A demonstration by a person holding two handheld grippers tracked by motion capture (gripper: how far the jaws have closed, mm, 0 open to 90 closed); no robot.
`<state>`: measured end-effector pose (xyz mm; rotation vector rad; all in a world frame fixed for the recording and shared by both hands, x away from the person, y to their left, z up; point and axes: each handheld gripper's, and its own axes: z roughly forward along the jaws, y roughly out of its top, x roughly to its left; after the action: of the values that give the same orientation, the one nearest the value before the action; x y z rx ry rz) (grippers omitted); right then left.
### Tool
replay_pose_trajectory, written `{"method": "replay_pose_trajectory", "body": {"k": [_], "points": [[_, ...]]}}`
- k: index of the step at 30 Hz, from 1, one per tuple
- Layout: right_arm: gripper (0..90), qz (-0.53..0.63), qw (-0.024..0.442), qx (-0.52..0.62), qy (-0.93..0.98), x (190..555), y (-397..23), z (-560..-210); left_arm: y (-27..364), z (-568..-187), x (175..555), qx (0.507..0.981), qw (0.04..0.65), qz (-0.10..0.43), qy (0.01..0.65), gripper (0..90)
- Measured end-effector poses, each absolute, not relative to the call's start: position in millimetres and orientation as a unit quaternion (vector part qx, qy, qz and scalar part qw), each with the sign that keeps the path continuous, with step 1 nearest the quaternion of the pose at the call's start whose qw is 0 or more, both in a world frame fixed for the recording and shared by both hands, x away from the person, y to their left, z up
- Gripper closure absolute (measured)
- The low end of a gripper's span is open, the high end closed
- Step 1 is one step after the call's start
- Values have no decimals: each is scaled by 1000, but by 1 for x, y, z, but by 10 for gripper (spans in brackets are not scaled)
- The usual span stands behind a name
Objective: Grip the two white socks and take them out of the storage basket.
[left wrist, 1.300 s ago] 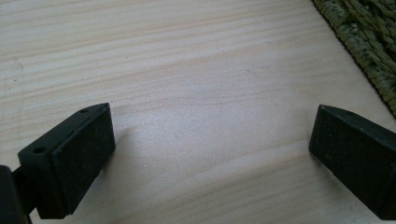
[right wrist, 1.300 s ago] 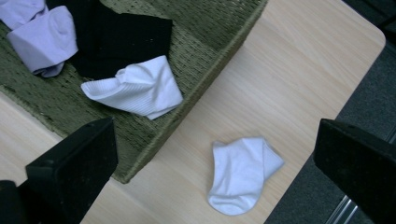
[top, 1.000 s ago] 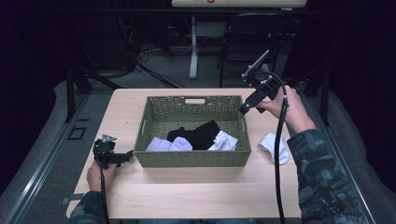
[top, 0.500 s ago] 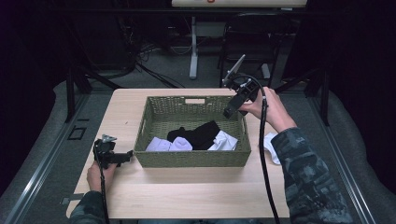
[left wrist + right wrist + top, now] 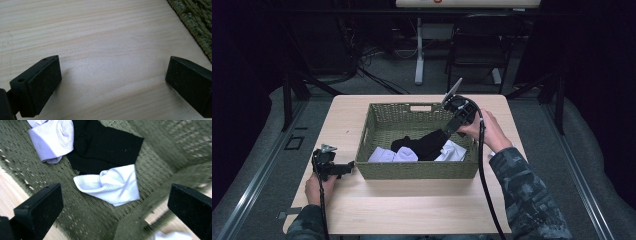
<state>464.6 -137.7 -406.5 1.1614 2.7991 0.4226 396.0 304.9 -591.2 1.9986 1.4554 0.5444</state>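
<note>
A green woven basket (image 5: 417, 170) stands mid-table and holds a black sock (image 5: 424, 145) between white socks (image 5: 389, 155). My right gripper (image 5: 446, 131) hangs open over the basket's right half, tilted down toward the socks. In the right gripper view its jaws stand wide apart with nothing between them; below lie a white sock (image 5: 112, 185), the black sock (image 5: 105, 147) and another white sock (image 5: 51, 138). My left gripper (image 5: 348, 168) rests open on the table, just left of the basket's front left corner. Its jaws (image 5: 112, 75) frame bare wood.
The wooden table (image 5: 412, 210) has free room in front of the basket. A bit of white sock (image 5: 170, 236) lies on the table outside the basket's right wall, beside the person's hand (image 5: 489, 132). The basket's corner (image 5: 197, 22) is near my left gripper.
My right gripper has swung left and down, from above the table's right side to over the basket, pointing in at the socks. The left gripper has stayed put.
</note>
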Motion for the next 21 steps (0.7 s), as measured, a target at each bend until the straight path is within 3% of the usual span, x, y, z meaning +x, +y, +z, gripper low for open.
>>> {"method": "replay_pose_trajectory", "body": {"k": [14, 21], "points": [[3, 177, 39, 398, 899, 461, -139, -465, 305, -591, 396, 753, 300, 205, 548, 0], [10, 183, 38, 404, 896, 462, -134, -478, 305, -591, 396, 753, 300, 205, 549, 0]]}}
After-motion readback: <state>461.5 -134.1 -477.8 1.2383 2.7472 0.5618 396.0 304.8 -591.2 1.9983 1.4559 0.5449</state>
